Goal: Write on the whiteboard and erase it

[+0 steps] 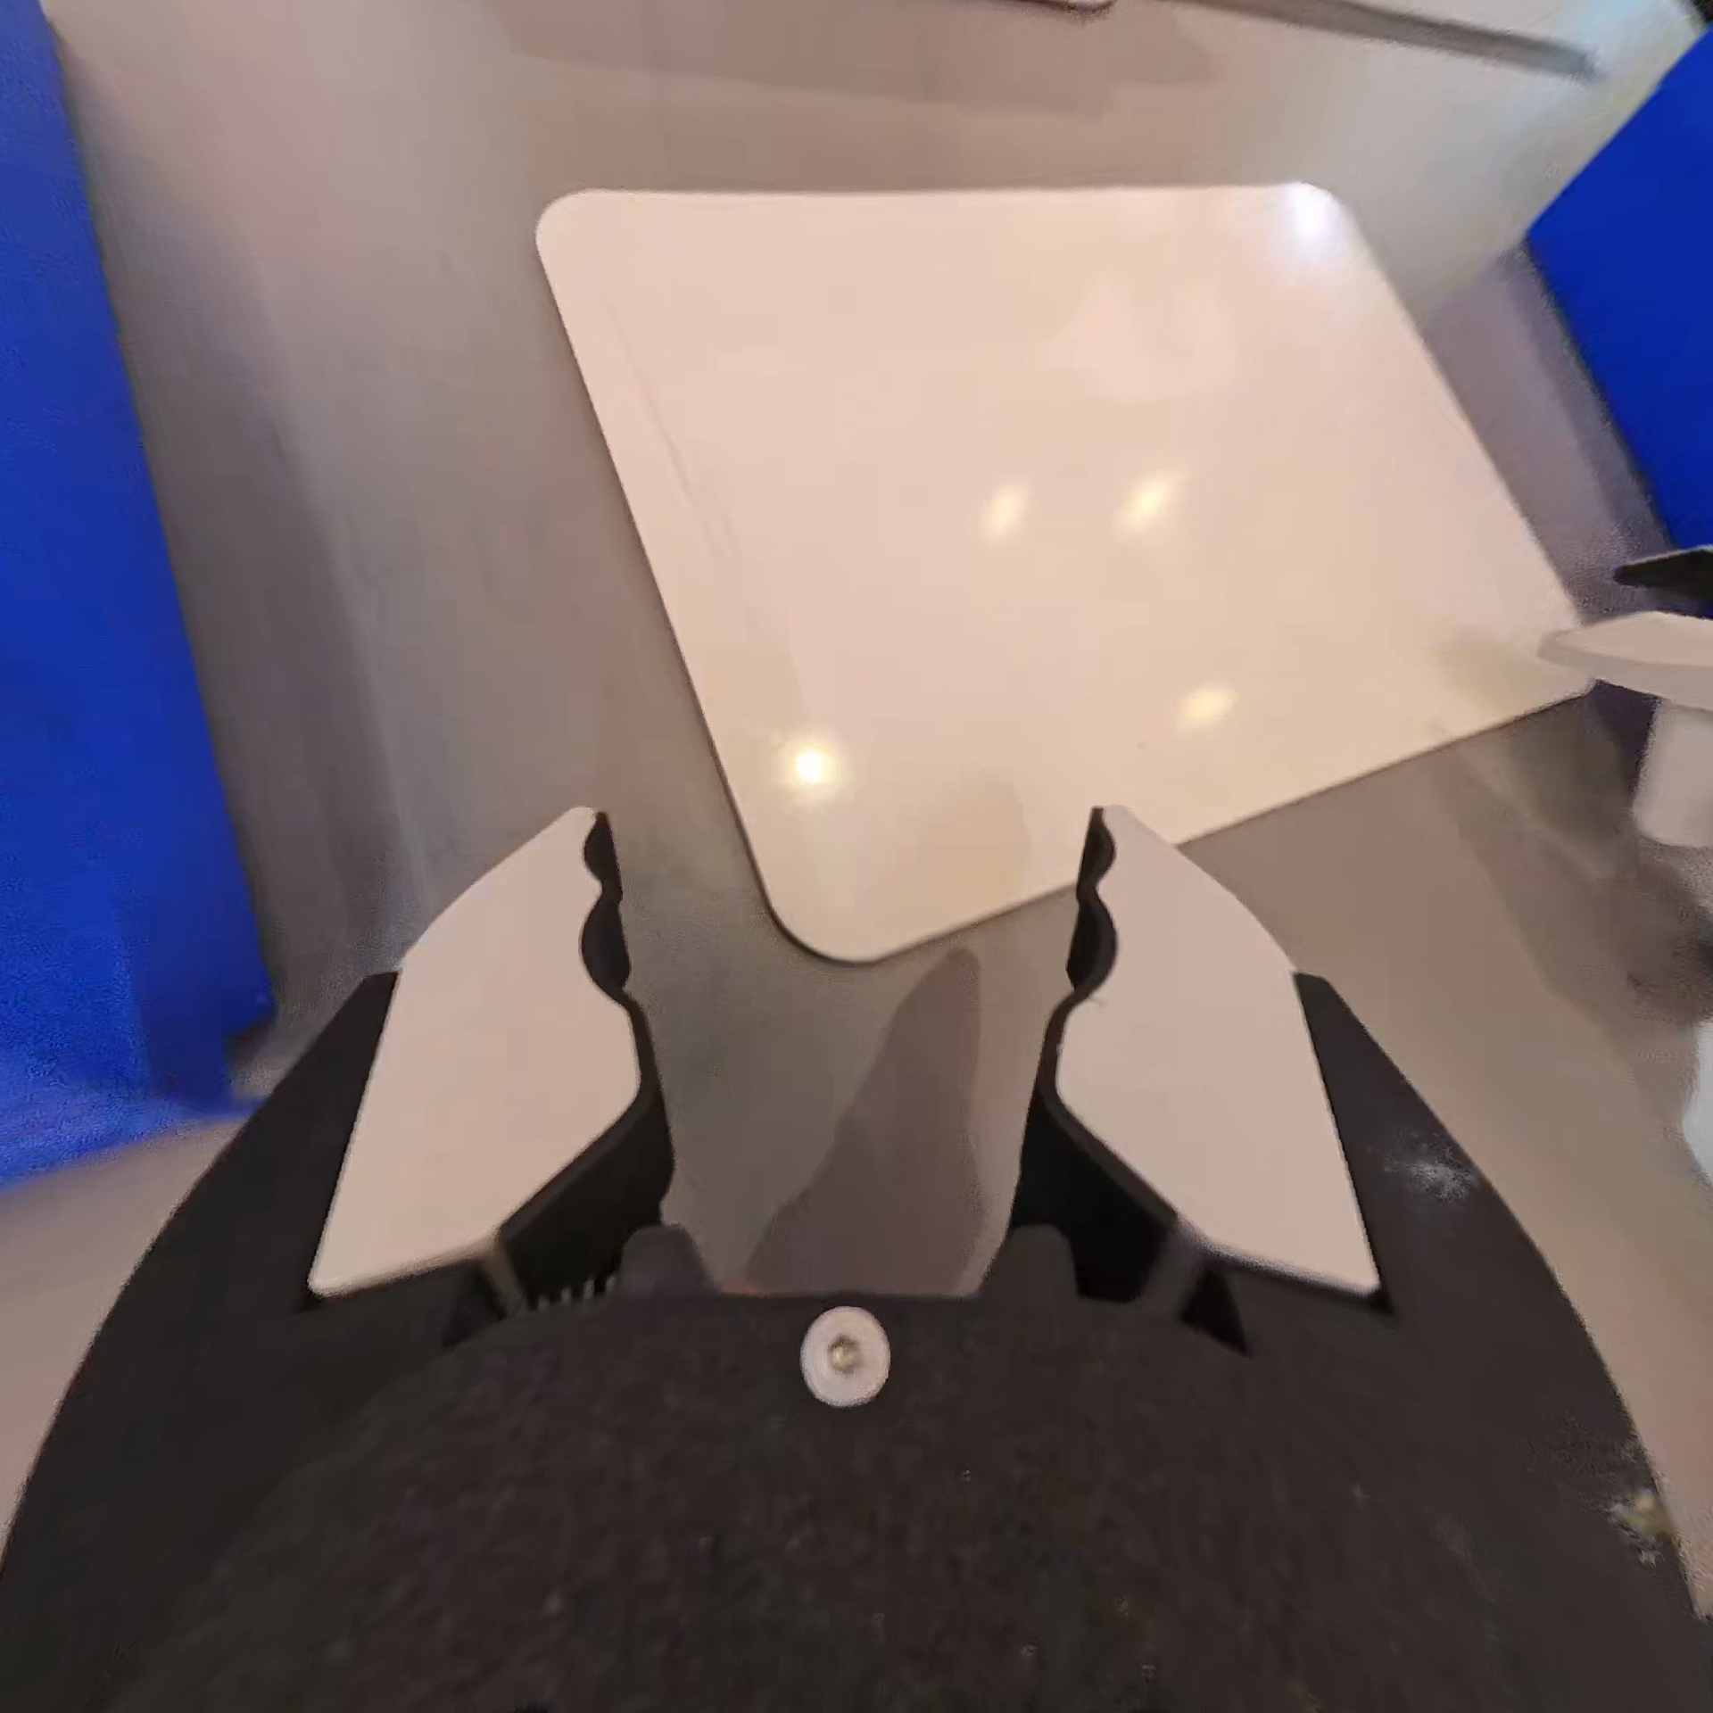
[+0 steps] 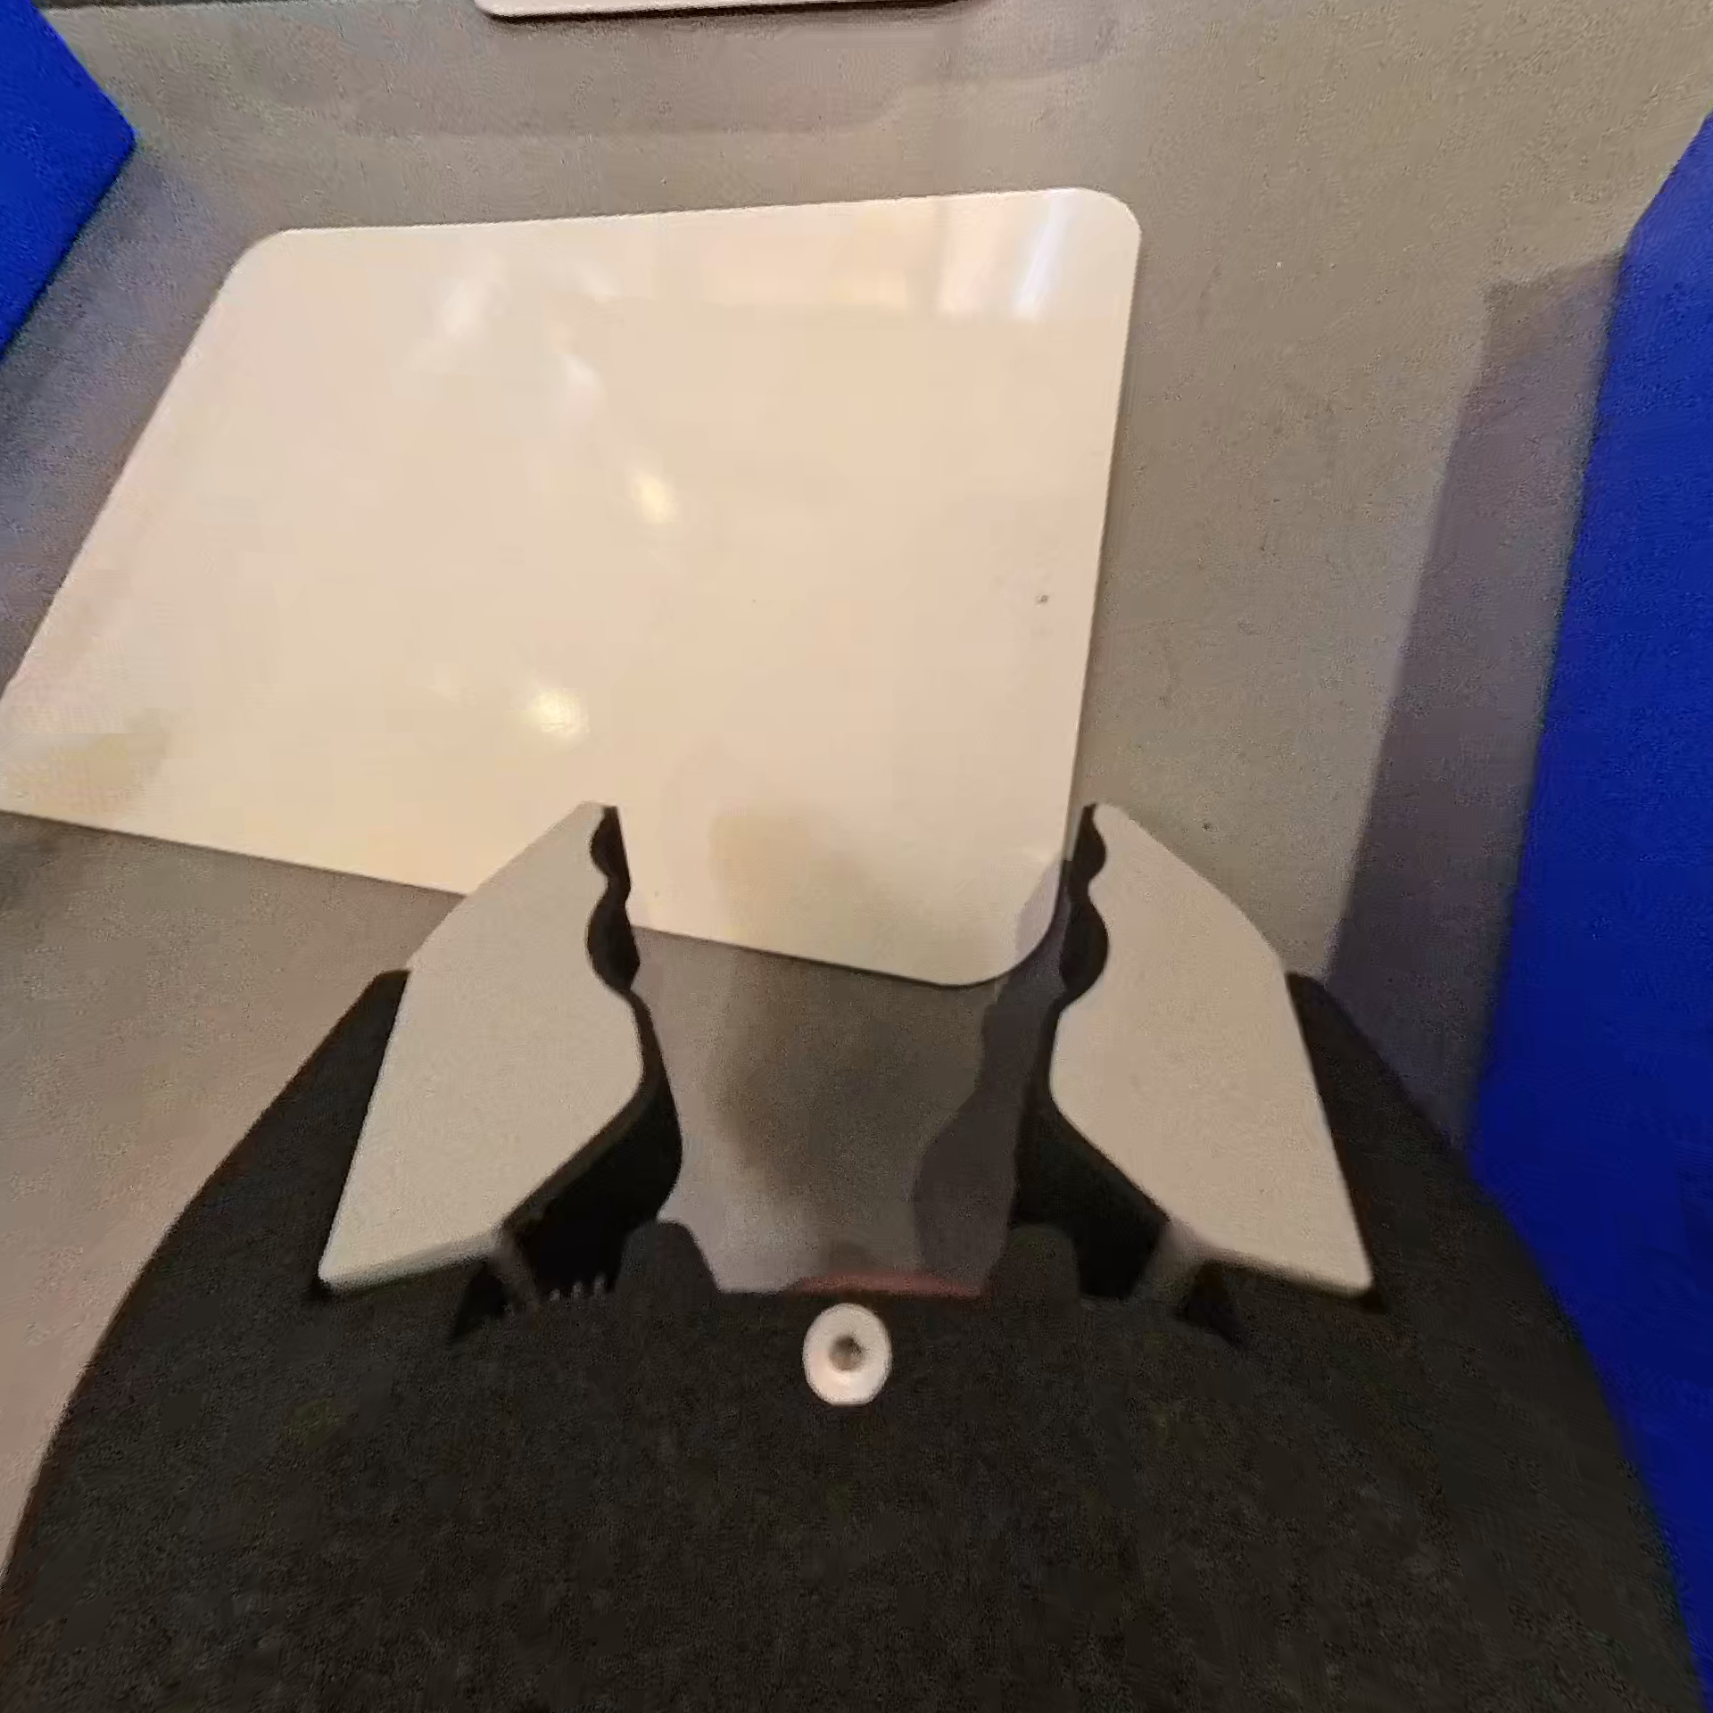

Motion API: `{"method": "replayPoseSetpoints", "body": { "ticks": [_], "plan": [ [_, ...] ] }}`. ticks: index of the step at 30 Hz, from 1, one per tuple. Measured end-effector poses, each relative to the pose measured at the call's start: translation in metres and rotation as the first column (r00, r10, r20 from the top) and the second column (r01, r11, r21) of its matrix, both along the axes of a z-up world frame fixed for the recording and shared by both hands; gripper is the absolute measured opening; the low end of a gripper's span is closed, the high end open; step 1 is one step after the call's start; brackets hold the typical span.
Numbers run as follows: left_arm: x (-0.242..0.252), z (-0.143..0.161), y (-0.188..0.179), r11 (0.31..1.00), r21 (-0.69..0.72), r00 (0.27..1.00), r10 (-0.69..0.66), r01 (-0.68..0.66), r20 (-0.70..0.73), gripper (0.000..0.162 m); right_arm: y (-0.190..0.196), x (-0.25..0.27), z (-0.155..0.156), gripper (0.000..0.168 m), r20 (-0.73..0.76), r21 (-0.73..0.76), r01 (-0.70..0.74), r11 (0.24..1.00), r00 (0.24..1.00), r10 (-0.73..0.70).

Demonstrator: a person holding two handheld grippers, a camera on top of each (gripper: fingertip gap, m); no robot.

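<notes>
A blank white whiteboard (image 1: 1020, 519) with rounded corners lies flat on the grey table; it also shows in the right wrist view (image 2: 593, 575). My left gripper (image 1: 845, 820) is open and empty, held above the table just short of the board's near left corner. My right gripper (image 2: 848, 816) is open and empty, held over the board's near right corner. The tip of the right gripper (image 1: 1641, 630) shows blurred at the right edge of the left wrist view. No marker or eraser is in view.
Blue panels stand at the left (image 1: 102, 649) and right (image 1: 1641, 306) of the grey table (image 1: 352, 463); they also show in the right wrist view, left (image 2: 46, 158) and right (image 2: 1622, 742). Another white board's edge (image 2: 714, 7) lies at the far side.
</notes>
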State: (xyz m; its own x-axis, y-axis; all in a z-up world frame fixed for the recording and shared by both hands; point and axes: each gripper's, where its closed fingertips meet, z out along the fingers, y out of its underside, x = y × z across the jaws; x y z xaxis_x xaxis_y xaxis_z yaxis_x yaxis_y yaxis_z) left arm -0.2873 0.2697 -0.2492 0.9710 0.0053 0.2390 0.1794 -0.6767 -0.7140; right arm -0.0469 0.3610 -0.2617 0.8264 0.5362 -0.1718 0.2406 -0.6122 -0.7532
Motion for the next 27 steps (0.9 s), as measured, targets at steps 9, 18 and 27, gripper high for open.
{"method": "replayPoseSetpoints", "body": {
  "ticks": [9,18,27],
  "plan": [
    [0.025,-0.016,0.018,0.992,-0.052,0.981,-0.107,0.117,0.164,0.089,-0.025,-0.014,-0.004,0.062,-0.165,-0.162,-0.101,0.982,0.983,0.074],
    [0.035,-0.013,0.016,0.986,-0.039,0.982,-0.161,0.165,0.098,0.074,-0.018,0.005,0.021,0.077,-0.141,0.03,-0.051,0.998,0.988,0.055],
    [0.091,-0.015,-0.007,0.967,-0.007,0.963,-0.254,0.256,0.094,0.079,0.095,0.016,0.015,0.114,0.151,0.134,0.198,0.971,0.964,-0.218]
  ]
}}
